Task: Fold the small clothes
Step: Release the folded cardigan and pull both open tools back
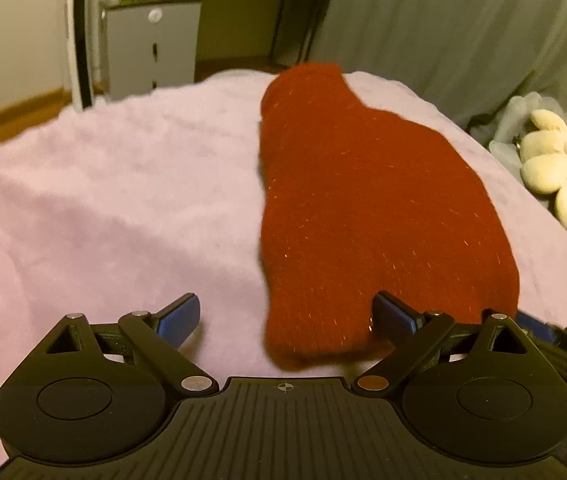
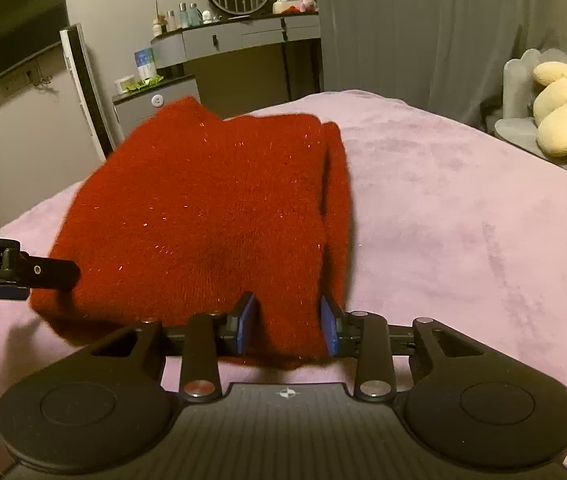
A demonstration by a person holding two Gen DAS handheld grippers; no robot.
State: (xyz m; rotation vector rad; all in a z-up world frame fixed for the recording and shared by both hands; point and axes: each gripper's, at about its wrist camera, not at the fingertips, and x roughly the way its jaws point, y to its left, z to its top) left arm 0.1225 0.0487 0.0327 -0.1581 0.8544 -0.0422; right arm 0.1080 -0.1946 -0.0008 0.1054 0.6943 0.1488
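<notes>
Pink bed cover bare across left half of left wrist view, open passage there. Red knit garment fills centre-right, its near edge between the spread left tongs. In right wrist view, bare cover lower right; plush toy blocks far right edge.

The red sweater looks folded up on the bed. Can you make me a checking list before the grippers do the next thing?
1. Red sweater lies on the pink blanket: ok.
2. Left gripper has let go, jaws wide, only the sweater's near edge between them: ok.
3. Right gripper clear of the cloth: not ok, sweater sits between its blue pads; whether they still pinch it, cannot tell.
4. Folded edges line up: cannot tell, a strip sticks out along the right side.
5. Plush toy out of the way: ok.
</notes>
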